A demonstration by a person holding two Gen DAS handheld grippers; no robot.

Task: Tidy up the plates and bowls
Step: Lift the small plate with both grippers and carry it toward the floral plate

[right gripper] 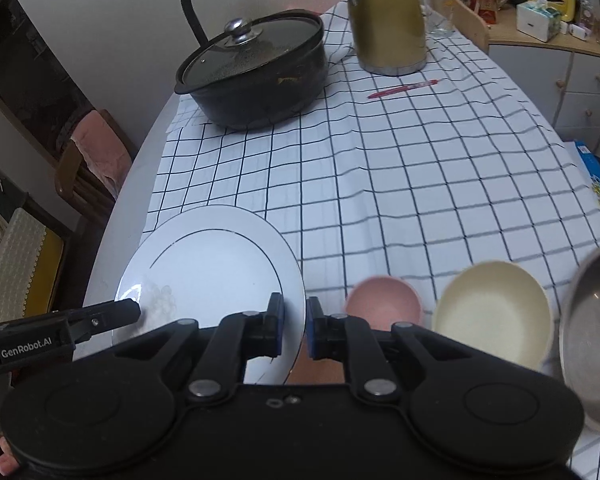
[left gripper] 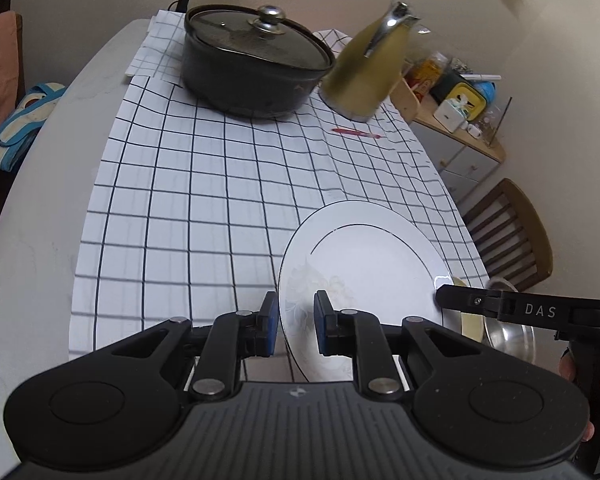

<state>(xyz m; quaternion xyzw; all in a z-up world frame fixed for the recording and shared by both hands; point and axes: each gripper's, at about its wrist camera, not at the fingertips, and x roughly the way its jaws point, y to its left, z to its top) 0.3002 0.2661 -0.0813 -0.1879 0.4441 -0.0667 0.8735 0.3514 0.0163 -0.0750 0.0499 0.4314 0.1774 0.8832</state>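
Observation:
A large white plate (left gripper: 372,264) with a thin dark ring and a faint flower print is held by both grippers over the near part of the checked tablecloth (left gripper: 204,184). My left gripper (left gripper: 296,320) is shut on its left rim. My right gripper (right gripper: 295,322) is shut on the right rim of the plate (right gripper: 212,276). Each gripper also shows from the side in the other view, the right gripper (left gripper: 446,296) and the left gripper (right gripper: 134,310). Right of the plate, on the cloth, sit a pink bowl (right gripper: 382,304), a cream bowl (right gripper: 492,316) and a steel bowl (right gripper: 596,336).
At the far end of the table stand a black pot with a glass lid (left gripper: 256,68) and a gold jug (left gripper: 364,72). A red pen (left gripper: 356,133) lies in front of the jug. A wooden chair (left gripper: 512,236) and a cabinet (left gripper: 460,152) are to the right.

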